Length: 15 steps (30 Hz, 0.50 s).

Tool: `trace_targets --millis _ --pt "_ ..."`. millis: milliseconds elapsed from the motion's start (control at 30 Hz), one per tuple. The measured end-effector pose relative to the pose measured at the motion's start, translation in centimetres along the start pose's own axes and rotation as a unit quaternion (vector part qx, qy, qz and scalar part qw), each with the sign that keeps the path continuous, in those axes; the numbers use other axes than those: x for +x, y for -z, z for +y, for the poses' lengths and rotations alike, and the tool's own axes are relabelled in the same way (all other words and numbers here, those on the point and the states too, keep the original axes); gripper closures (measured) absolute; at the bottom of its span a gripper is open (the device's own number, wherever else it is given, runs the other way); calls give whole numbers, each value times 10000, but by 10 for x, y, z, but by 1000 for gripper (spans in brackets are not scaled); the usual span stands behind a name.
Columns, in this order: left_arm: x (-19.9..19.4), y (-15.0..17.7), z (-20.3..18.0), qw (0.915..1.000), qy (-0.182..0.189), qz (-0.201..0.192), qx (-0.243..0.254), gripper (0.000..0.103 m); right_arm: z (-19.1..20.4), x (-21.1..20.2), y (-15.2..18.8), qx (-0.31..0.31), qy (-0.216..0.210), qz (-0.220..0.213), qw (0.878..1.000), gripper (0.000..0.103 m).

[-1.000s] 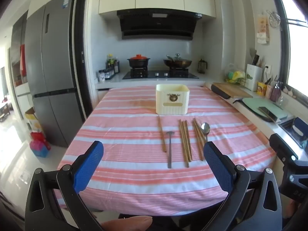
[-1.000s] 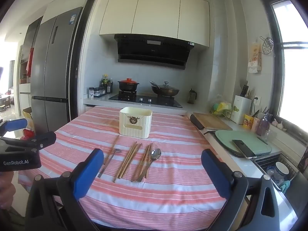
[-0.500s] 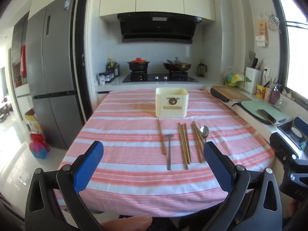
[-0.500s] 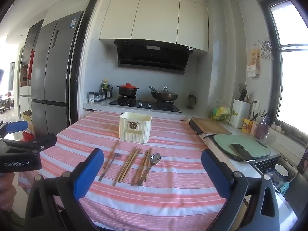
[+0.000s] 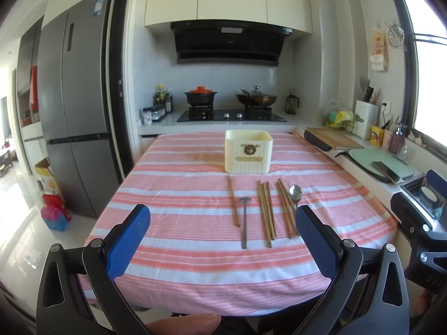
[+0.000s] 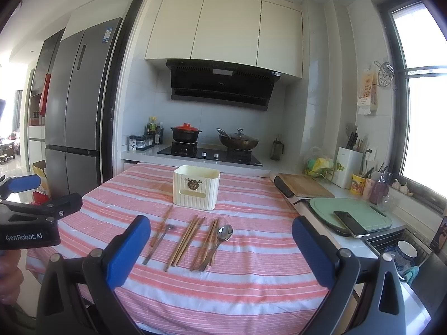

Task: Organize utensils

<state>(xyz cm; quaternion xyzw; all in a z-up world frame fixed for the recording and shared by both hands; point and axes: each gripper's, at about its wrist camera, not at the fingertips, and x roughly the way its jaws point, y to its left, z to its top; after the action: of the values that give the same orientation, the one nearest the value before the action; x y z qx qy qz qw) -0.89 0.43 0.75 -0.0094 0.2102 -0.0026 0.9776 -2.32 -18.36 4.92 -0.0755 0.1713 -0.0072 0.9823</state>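
Left wrist view: showed left gripper point(image 5: 222, 236) held off the near edge of the pink-and-white striped tablecloth point(image 5: 178, 195), blue-padded fingers point(image 5: 127, 241) spread wide, nothing between them. Right wrist view: same for right gripper point(image 6: 220, 247), fingers apart, empty, hovering short of the table.

Utensils lay in a row mid-table, in front of the cream ribbed plastic holder box point(image 5: 248, 152), none inside yet:
- single wooden chopstick point(image 5: 233, 201) at far left of the row
- small dark metal spoon point(image 5: 244, 223) just beside it
- bundle of wooden chopsticks point(image 5: 266, 213) in the middle
- second bundle of wooden chopsticks point(image 5: 285, 209) touching the shiny steel spoon point(image 5: 294, 194)

Judged as not started; first pick pending.

Risks spotted:
- Bundled sticks lay touching, so closing on one likely drags or scatters the neighbours.
- Steel spoon handle overlapped the right bundle; lifting either probably disturbs the other.
- Thin, flat items on soft cloth: pads could snag fabric, bunch it, shift the whole row.
- Long sticks gripped off-centre could pivot and miss the box mouth.
- Light-looking box might tip or slide if bumped at the rim.
- Grippers sat near each other; possible clash if both reached for the row.
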Motion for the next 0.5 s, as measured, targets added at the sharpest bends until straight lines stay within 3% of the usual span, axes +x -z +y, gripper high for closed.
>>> trace_targets --millis 500 --pt "-1 0 -1 10000 -3 -4 0 0 1 -2 -1 -17 2 -8 10000 0"
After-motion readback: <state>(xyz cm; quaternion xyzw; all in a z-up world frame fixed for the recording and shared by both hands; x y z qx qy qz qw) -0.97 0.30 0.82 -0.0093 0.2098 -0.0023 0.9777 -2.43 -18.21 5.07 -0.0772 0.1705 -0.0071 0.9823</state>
